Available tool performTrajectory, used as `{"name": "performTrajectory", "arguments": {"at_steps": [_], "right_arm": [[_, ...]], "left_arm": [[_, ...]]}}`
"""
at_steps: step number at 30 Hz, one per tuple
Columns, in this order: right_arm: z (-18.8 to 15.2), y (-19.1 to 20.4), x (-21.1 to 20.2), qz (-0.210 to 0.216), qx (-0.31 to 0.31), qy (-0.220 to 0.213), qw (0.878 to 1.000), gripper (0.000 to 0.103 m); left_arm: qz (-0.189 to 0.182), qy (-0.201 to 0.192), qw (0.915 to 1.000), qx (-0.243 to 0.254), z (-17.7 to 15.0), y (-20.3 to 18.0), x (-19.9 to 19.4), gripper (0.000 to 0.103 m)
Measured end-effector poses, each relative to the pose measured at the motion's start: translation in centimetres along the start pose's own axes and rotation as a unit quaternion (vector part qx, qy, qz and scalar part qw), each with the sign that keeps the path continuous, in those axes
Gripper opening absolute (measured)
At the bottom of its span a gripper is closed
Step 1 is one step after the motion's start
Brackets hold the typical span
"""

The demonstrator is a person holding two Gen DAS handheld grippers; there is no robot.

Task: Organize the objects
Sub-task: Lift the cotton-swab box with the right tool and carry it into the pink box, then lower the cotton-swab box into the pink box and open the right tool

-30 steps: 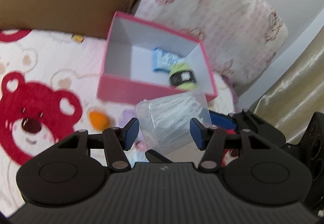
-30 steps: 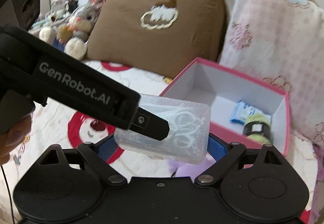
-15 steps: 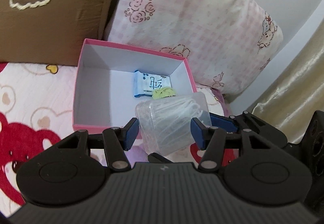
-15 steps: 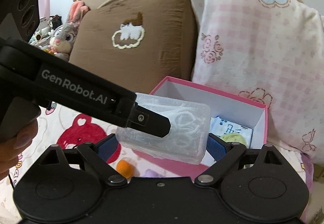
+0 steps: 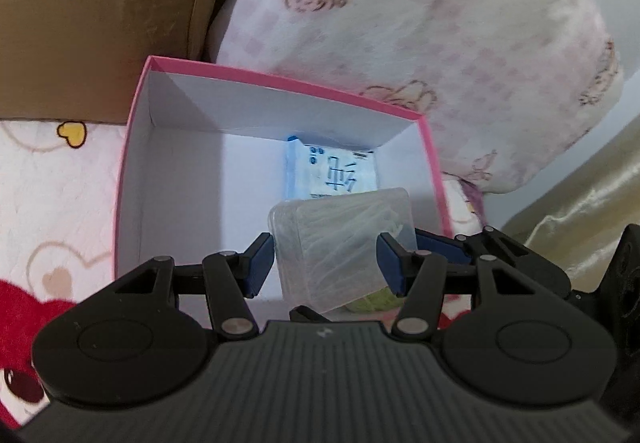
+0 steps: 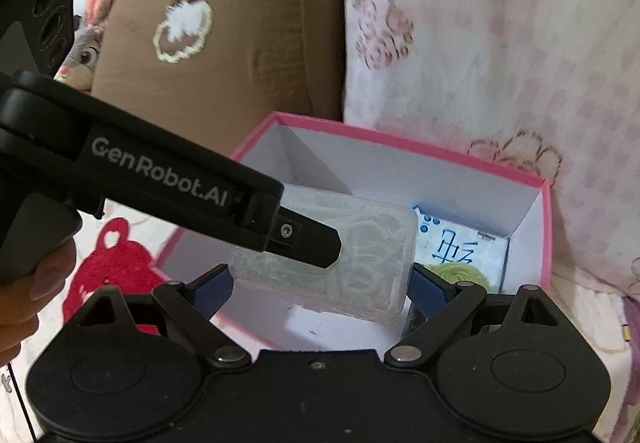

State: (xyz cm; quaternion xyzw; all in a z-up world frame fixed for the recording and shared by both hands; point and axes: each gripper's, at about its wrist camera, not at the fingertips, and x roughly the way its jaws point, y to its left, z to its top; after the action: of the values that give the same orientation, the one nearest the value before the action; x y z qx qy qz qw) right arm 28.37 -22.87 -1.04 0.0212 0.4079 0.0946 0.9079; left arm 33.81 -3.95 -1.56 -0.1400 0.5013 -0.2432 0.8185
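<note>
A clear plastic case (image 5: 340,243) of white looped picks hangs over the open pink box (image 5: 280,83). My left gripper (image 5: 325,267) is shut on its short sides, blue pads against the plastic. Across the case's long sides my right gripper (image 6: 320,291) is shut too; in its view the case (image 6: 360,255) lies under a left finger (image 6: 304,243). Inside the pink box (image 6: 400,147) lie a blue-and-white tissue packet (image 5: 332,171) and a yellow-green roll (image 6: 456,273), both partly hidden by the case.
The pink box stands on a bear-print bedsheet (image 5: 40,203). Behind it lean a brown pillow (image 5: 100,3) and a pink checked pillow (image 5: 440,23). A gold curtain (image 5: 580,203) hangs at the right. A plush rabbit (image 6: 86,47) sits far left. A person's hand (image 6: 36,283) grips the left handle.
Both grippers have carried the clear case forward, from in front of the pink box to over its inside. The box and pillows now loom larger; the small toys on the sheet have dropped from view.
</note>
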Motion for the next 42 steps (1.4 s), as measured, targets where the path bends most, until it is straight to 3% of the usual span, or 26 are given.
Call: {"name": "performTrajectory", "arguments": {"at_steps": [9,16,20,25,30,33,42], "right_arm": [[0.2,-2.4,6.2,0.002,0.037,0.044,0.998,0.095],[-0.2,-2.6,8.2,0.004,0.03,0.071,0.997,0.095],[-0.6,-3.0,9.0,0.0,0.037,0.081,0.996,0.091],[-0.7,-3.1,9.2,-0.018,0.032,0.097,0.995,0.078],[-1.3,-2.2,8.9,-0.055,0.007,0.095,0.994,0.064],[-1.5,-1.7,8.3,-0.075,-0.007,0.083,0.994,0.064],[-2.3,-1.3,3.9,-0.055,-0.017,0.03,0.998,0.066]], "left_arm": [[0.005,0.031,0.9989,-0.036,1.7,3.3,5.9,0.055],[-0.012,0.04,0.9971,-0.064,1.7,5.4,8.2,0.055],[-0.003,0.046,0.9968,-0.066,1.5,5.5,9.4,0.055],[0.009,0.045,0.9968,-0.065,1.6,5.5,9.8,0.055],[0.022,0.048,0.997,-0.056,1.5,5.3,10.1,0.053],[0.028,0.049,0.9973,-0.046,1.1,4.9,10.5,0.053],[0.027,0.044,0.9974,-0.05,0.7,4.2,12.1,0.048]]}}
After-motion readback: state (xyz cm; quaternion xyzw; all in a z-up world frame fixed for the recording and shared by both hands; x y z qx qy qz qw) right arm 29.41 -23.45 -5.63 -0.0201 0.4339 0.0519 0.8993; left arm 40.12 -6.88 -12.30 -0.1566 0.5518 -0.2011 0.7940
